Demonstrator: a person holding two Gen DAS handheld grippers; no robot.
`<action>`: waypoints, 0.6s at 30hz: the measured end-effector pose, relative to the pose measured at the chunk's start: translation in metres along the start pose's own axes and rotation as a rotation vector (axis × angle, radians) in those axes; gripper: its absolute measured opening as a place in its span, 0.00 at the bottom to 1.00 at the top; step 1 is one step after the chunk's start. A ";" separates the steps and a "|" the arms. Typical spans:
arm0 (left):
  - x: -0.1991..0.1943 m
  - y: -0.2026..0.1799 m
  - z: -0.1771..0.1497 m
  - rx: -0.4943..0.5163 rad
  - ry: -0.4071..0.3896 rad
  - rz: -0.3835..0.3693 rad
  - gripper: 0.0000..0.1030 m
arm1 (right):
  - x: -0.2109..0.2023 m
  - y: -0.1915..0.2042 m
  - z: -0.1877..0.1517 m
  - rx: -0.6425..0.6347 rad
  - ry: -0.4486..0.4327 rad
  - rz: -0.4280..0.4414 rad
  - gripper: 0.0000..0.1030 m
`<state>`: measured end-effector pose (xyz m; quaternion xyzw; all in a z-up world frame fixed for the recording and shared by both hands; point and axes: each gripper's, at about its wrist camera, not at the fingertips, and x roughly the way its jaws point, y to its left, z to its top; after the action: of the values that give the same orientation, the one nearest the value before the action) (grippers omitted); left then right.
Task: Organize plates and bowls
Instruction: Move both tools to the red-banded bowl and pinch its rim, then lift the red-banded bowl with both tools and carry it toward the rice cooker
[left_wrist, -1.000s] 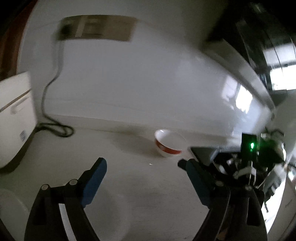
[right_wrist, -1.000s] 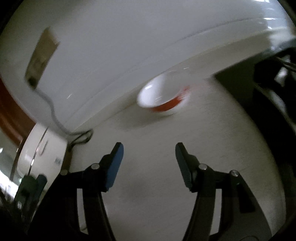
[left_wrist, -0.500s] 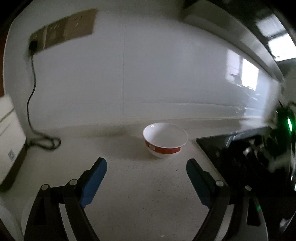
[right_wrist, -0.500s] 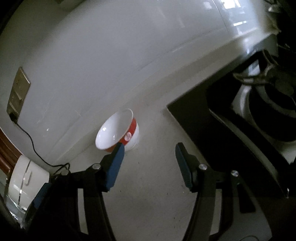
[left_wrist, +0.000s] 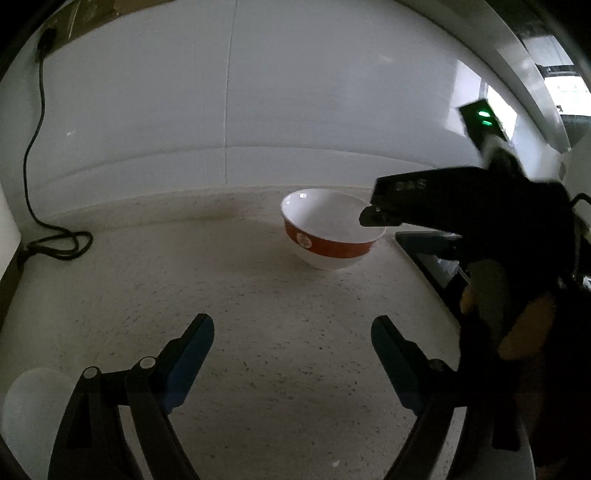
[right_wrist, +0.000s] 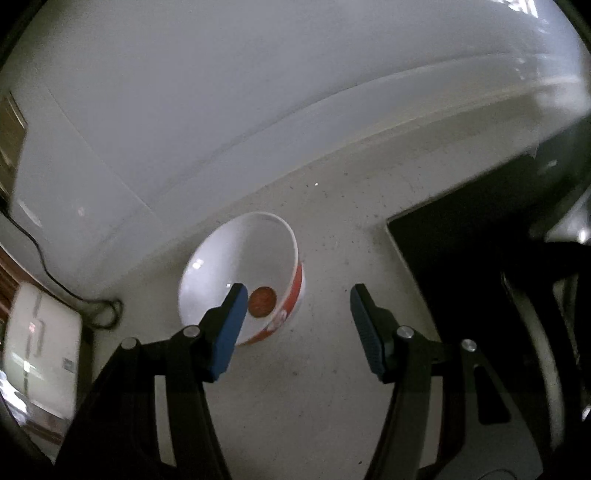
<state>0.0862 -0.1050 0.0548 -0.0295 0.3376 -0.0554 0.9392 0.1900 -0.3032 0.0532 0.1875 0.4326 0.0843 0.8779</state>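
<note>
A white bowl with a red band (left_wrist: 328, 232) stands upright on the speckled counter near the back wall; it also shows in the right wrist view (right_wrist: 240, 273), with a red mark inside. My right gripper (right_wrist: 295, 325) is open, with its left finger over the bowl's inside and its right finger outside the rim. In the left wrist view the right gripper's black body (left_wrist: 461, 206) reaches in from the right over the bowl's rim. My left gripper (left_wrist: 291, 354) is open and empty, well in front of the bowl.
A black cooktop (right_wrist: 480, 266) lies right of the bowl. A white appliance (right_wrist: 40, 350) and a black cable (left_wrist: 40, 206) sit at the left by the wall. A white rounded object (left_wrist: 33, 402) shows at the lower left.
My right gripper has moved in over the bowl, straddling its rim. My left gripper has come closer to the bowl, and the right gripper has entered its view.
</note>
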 end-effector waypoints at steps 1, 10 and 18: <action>0.000 -0.001 0.000 0.003 0.000 0.000 0.85 | 0.007 0.003 0.006 -0.008 0.026 -0.031 0.60; 0.004 -0.009 -0.004 0.051 -0.003 0.022 0.85 | 0.047 0.015 0.026 -0.049 0.178 -0.128 0.60; -0.002 0.003 0.001 -0.019 -0.007 -0.040 0.85 | 0.056 0.010 0.021 -0.053 0.216 -0.122 0.18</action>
<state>0.0853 -0.1018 0.0563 -0.0455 0.3340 -0.0706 0.9388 0.2408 -0.2814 0.0279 0.1274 0.5330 0.0619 0.8342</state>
